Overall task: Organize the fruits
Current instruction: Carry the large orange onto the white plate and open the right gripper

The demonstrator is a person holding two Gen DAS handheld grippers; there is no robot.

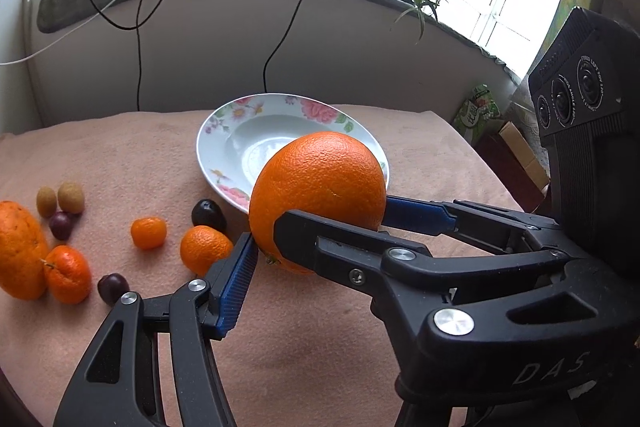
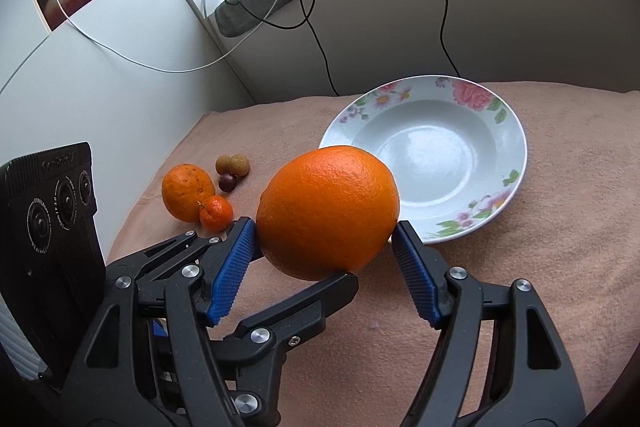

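I have both tools on one large orange (image 1: 320,183), which hangs clear of the pink cloth (image 1: 320,339) just in front of the flowered plate (image 2: 516,131), not yet in it. My right gripper (image 2: 324,231) is clamped on it, a blue pad pressing each side of the fruit. My left gripper (image 1: 320,251) comes in crosswise: its near pad (image 1: 240,267) touches the orange low on the side, and from the right wrist view its other finger (image 2: 320,301) sits against the underside, so it seems to grip too. The plate holds nothing. Off to the left on the cloth lie a second orange (image 1: 18,247), three mandarins (image 1: 149,233), two brownish longans (image 1: 71,197) and three dark plums (image 1: 208,215).
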